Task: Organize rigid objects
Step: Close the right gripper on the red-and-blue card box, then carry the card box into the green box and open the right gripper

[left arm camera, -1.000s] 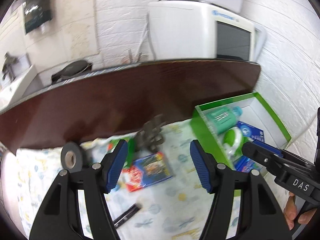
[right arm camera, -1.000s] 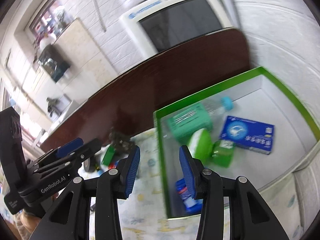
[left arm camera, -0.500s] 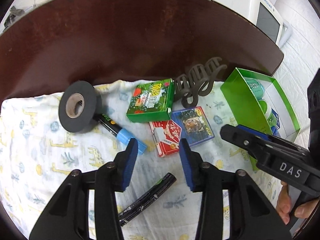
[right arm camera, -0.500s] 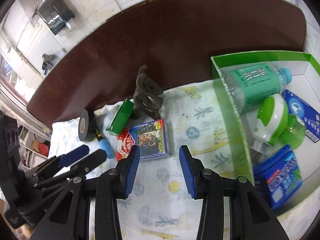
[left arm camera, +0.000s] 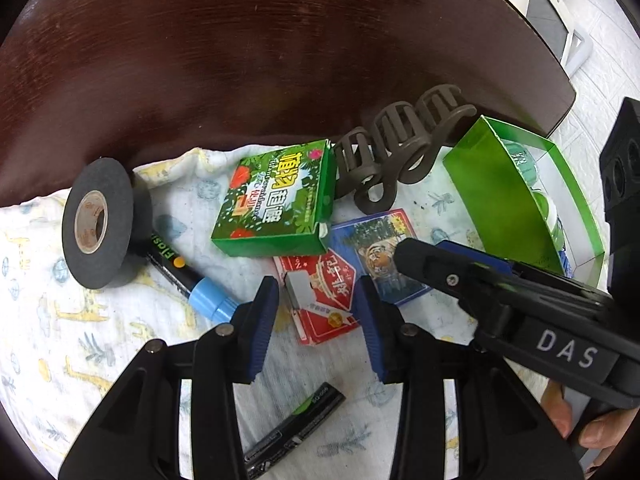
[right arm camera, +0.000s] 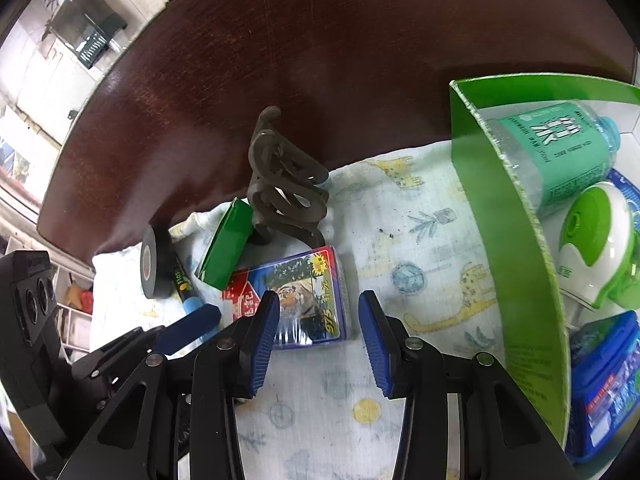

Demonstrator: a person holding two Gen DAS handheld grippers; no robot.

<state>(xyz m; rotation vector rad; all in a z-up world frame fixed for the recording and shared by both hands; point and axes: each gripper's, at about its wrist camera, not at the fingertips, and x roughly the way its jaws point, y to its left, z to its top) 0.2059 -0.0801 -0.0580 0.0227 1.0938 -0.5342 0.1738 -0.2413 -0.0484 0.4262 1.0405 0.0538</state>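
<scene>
Loose objects lie on a patterned cloth (left arm camera: 120, 320). My left gripper (left arm camera: 316, 320) is open just above a red card pack (left arm camera: 324, 296). My right gripper (right arm camera: 316, 336) is open just above a blue tiger card pack (right arm camera: 308, 292), also in the left wrist view (left arm camera: 376, 252). A green box (left arm camera: 276, 200), a brown hair claw (left arm camera: 396, 148), a black tape roll (left arm camera: 96, 224), a blue-capped marker (left arm camera: 188, 280) and a black battery (left arm camera: 296, 424) lie around. A green bin (right arm camera: 520, 240) at the right holds a teal bottle (right arm camera: 556, 148), a green-white device (right arm camera: 596, 248) and a blue pack (right arm camera: 604, 380).
The cloth lies on a dark wooden table (left arm camera: 240, 60). A white appliance (left arm camera: 548, 12) stands past the table's far right end. A shelf with a dark container (right arm camera: 88, 28) is beyond the table at the left.
Both grippers have tilted down from the wall and bin toward the cloth and come closer to the card packs. The left jaws have narrowed but stay open.
</scene>
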